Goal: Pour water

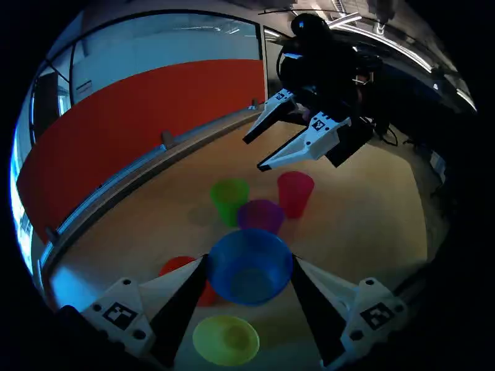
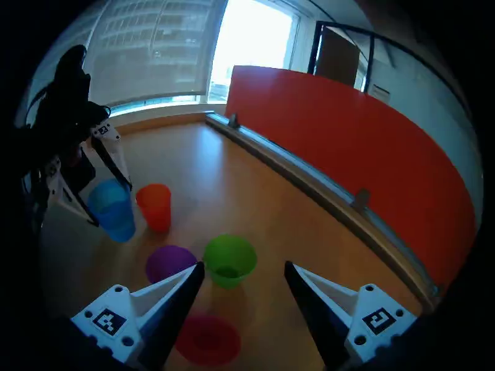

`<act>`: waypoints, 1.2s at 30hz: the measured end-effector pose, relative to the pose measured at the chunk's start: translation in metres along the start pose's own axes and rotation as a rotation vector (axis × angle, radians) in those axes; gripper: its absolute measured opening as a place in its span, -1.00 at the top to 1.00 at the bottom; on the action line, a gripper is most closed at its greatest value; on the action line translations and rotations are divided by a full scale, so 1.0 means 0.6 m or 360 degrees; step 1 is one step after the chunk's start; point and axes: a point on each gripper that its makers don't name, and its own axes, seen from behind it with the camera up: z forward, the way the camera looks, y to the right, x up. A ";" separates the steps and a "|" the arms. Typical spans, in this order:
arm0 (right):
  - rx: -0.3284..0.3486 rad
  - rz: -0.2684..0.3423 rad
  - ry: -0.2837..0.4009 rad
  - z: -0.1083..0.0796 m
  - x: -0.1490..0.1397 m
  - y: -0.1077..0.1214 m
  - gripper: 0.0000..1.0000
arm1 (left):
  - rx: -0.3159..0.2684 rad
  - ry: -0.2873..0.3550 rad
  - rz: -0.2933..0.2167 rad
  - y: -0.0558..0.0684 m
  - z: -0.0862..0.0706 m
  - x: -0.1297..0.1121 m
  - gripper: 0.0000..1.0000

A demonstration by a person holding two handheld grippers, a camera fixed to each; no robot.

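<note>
A blue cup (image 1: 249,266) sits between the fingers of my left gripper (image 1: 249,260), which is shut on it, both fingers pressing its sides. The right gripper view shows the same blue cup (image 2: 112,209) held by the left gripper (image 2: 111,204) at the far left, low over the wooden table (image 2: 247,179). My right gripper (image 2: 243,269) is open with nothing between its fingers, hovering above a green cup (image 2: 229,258). From the left gripper view, the right gripper (image 1: 253,154) hangs in the air beyond the cups.
Around the blue cup stand a yellow cup (image 1: 226,339), an orange cup (image 1: 179,264), a green cup (image 1: 229,198), a purple cup (image 1: 261,215) and a pink cup (image 1: 294,191). An orange-red panel (image 2: 371,148) with a metal rail borders the table. Windows lie behind.
</note>
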 end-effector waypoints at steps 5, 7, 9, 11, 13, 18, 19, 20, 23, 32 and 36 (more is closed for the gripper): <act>0.0050 -0.0015 -0.0015 0.008 0.000 -0.008 -1.00 | -0.0002 0.0018 -0.0017 0.000 -0.004 0.001 -0.79; 0.0068 -0.0023 -0.0025 0.010 -0.001 -0.012 -1.00 | -0.0001 0.0024 -0.0019 -0.001 -0.005 0.001 -0.80; 0.0084 -0.0029 -0.0037 0.013 -0.004 -0.016 -1.00 | -0.0001 0.0028 -0.0022 -0.001 -0.005 0.001 -0.80; 0.0095 -0.0031 -0.0051 0.015 -0.007 -0.018 -1.00 | 0.0000 0.0035 -0.0028 -0.001 -0.006 0.003 -0.80; 0.0102 -0.0012 -0.0066 0.017 -0.011 -0.018 -1.00 | 0.0000 0.0045 -0.0034 0.000 -0.007 0.004 -0.80; 0.0142 0.0104 -0.0104 0.025 -0.017 -0.023 -1.00 | -0.0001 0.0065 -0.0044 0.002 -0.010 0.007 -0.79; 0.0150 0.0123 -0.0107 0.027 -0.018 -0.024 -1.00 | 0.0000 0.0067 -0.0044 0.002 -0.010 0.007 -0.80; 0.0158 0.0142 -0.0109 0.028 -0.018 -0.025 -1.00 | 0.0001 0.0069 -0.0045 0.002 -0.011 0.007 -0.80; 0.0160 0.0163 -0.0111 0.033 -0.020 -0.024 -1.00 | 0.0002 0.0075 -0.0046 0.001 -0.012 0.009 -0.80; 0.0164 0.0155 -0.0168 0.045 -0.035 -0.028 -1.00 | -0.0009 0.0092 -0.0062 0.005 -0.014 0.012 -0.80; 0.0169 0.0163 -0.0194 0.052 -0.042 -0.030 -1.00 | -0.0012 0.0096 -0.0066 0.005 -0.015 0.012 -0.79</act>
